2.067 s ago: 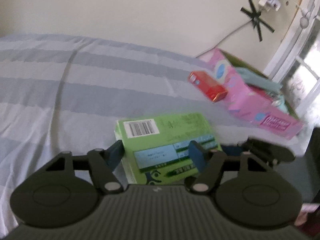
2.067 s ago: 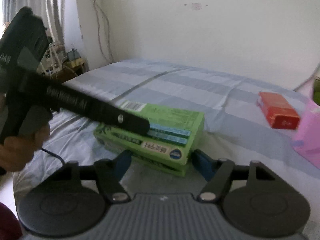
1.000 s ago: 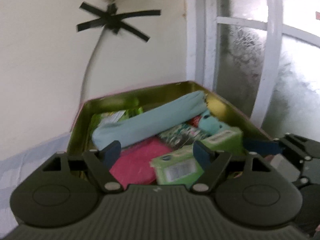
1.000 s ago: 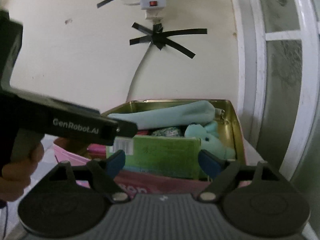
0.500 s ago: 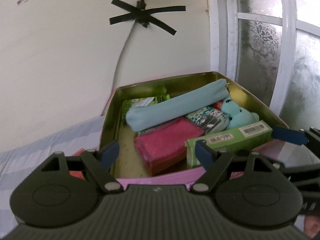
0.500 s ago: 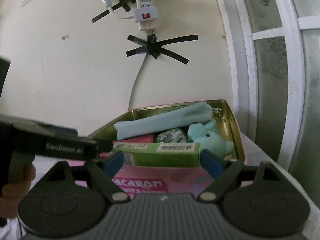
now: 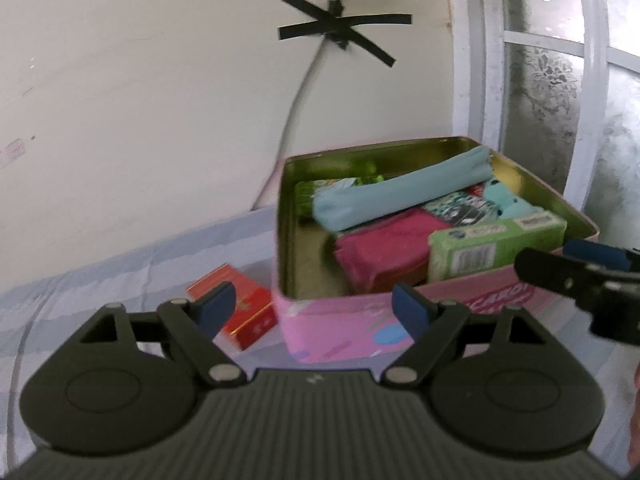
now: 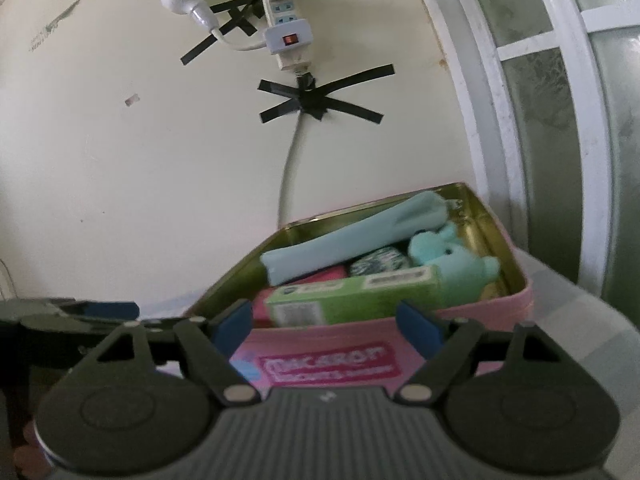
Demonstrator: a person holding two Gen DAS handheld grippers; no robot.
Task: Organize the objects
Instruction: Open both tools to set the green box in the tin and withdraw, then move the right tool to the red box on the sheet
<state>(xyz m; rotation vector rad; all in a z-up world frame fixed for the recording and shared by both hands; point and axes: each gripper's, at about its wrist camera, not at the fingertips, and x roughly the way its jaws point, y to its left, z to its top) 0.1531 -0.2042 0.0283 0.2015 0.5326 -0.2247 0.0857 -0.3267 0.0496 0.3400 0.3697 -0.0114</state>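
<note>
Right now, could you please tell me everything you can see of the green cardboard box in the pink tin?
The green rectangular cardboard box lies on its long side inside the open pink metal tin, along the tin's near wall. Its narrow faces carry white barcode labels and small print, too blurred to read. It leans against the magenta pouch, with the teal plush toy behind it. Neither hand-held gripper touches it.

A cream wall (image 8: pixel 120 160) fills the background, marked with small scuffs. White power strips (image 8: pixel 286 20) hang on it, held by crossed strips of black tape (image 8: pixel 316 100), and a pale cable (image 8: pixel 288 176) drops down from them. To the right stands a white-framed window (image 8: pixel 568 80) with frosted patterned glass, letting in daylight. Below lies a grey-and-white striped bedsheet (image 7: pixel 100 280).
</note>
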